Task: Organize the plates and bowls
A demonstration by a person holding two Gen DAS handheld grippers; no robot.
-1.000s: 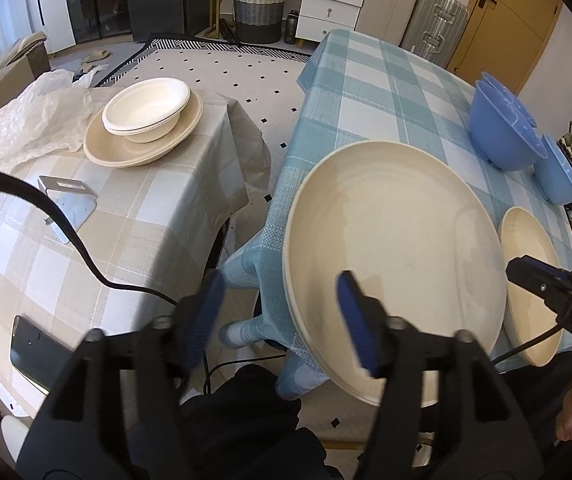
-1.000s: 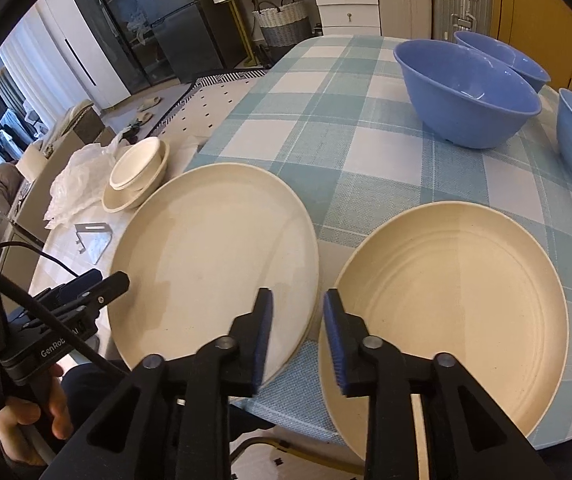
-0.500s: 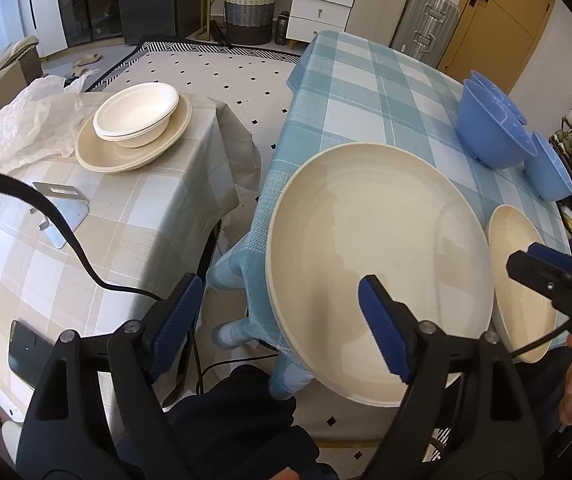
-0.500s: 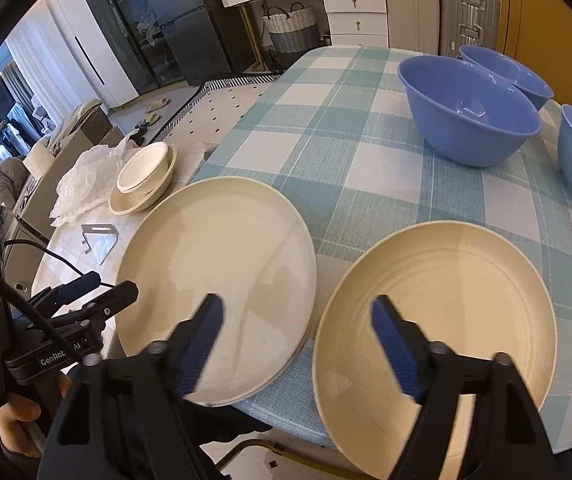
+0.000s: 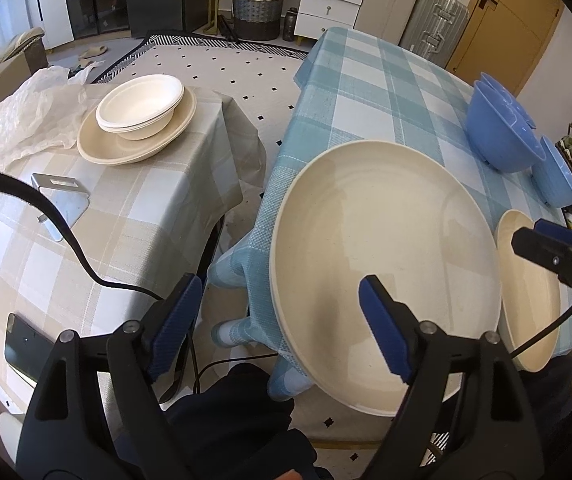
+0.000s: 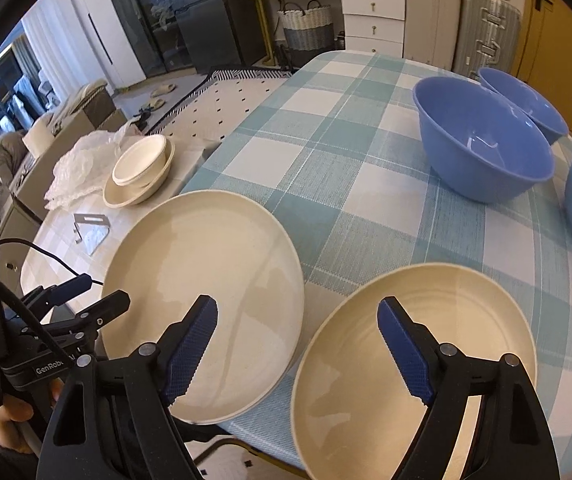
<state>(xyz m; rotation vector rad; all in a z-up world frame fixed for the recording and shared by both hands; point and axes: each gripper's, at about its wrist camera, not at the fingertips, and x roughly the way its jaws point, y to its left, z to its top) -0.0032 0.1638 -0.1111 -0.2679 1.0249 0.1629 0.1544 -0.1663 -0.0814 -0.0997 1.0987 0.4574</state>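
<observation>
Two large cream plates lie side by side at the near edge of the blue-checked worktop (image 6: 346, 184), both jutting a little past its edge. In the right wrist view the left plate (image 6: 214, 280) fills the lower centre-left and the right plate (image 6: 446, 340) the lower right; their rims sit just beside each other, and whether they touch cannot be told.

The right gripper (image 6: 298, 348) hangs above the gap between the two plates — its jaws have just been opening and now stand wide apart, gripping nothing. One blue pad is seen over the left plate, the other over the right plate.

The left gripper (image 5: 274, 328) appears in its own view at the bottom of the frame. Its jaws have also just been opening and stand wide, empty: the right pad is seen over the left plate (image 5: 386, 272), the left pad over the gap between the two worktops.

Three blue bowls (image 6: 486, 148) stand in the upper right of the right wrist view. On the beige-checked worktop (image 5: 126, 216), upper left of the left wrist view, stacked white bowls (image 5: 142, 104) rest on a cream plate (image 5: 102, 148) — crumpled plastic wrap (image 5: 26, 120) lies just beside them.
</observation>
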